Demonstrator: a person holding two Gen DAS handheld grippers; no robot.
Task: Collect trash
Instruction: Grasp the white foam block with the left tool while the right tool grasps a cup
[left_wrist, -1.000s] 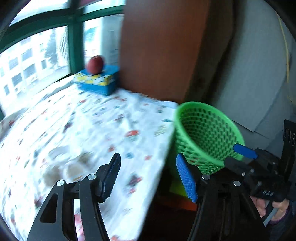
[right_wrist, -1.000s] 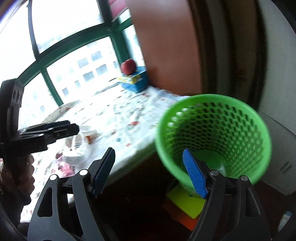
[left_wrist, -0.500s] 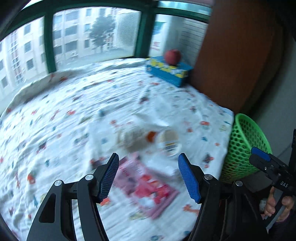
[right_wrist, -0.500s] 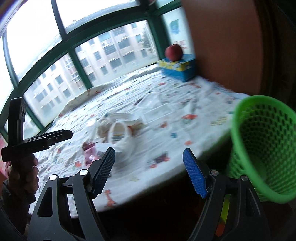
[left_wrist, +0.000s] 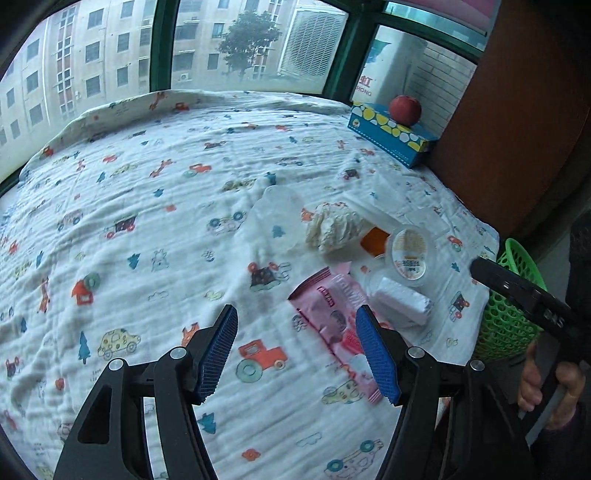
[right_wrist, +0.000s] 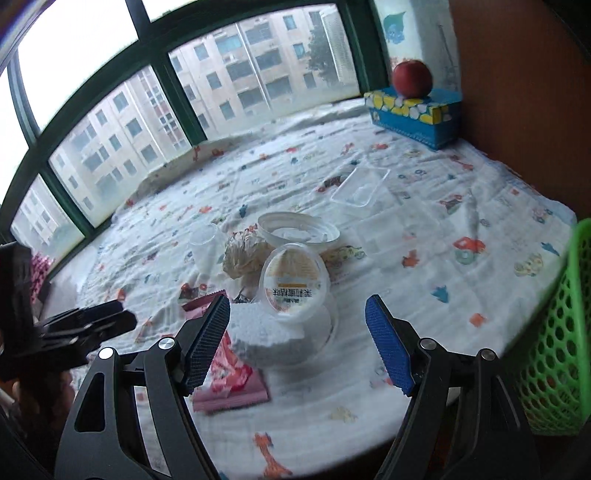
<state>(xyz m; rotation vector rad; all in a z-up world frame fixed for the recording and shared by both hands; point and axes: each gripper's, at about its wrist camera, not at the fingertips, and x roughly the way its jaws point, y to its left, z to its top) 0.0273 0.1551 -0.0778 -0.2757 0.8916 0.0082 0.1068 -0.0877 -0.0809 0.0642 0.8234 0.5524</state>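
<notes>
- Progress: as far as the views showed, none of the trash on the cloth had been collected; every piece lay in a loose cluster on the white cartoon-print cloth (left_wrist: 147, 229) near its right edge, so the whole of the pick-and-drop work appeared to be left.
- Your left gripper (left_wrist: 295, 350) hung over the cloth with its blue-padded fingers spread and nothing between them; the pink plastic snack wrapper (left_wrist: 332, 314) lay just ahead of it.
- Your right gripper (right_wrist: 297, 338) was likewise spread and empty, facing the round clear plastic cup with a printed lid (right_wrist: 293, 284) and the white foam block (right_wrist: 266, 332) touching it.
- Other trash: a crumpled beige paper ball (left_wrist: 332, 227), a round white plastic lid (right_wrist: 298, 229) and a clear rectangular plastic tray (right_wrist: 360, 190), all on the cloth.
- Container 1: the green plastic mesh basket (right_wrist: 554, 350) stood off the cloth's right edge; only part of its wall showed, so its contents could not be told.
- Container 2: the lidded cup lay tilted on its side; whether it held anything could not be told.
- Not trash, by judgement: a red apple (right_wrist: 412, 78) sat on a blue-and-yellow tissue box (right_wrist: 413, 112) at the far corner.
</notes>
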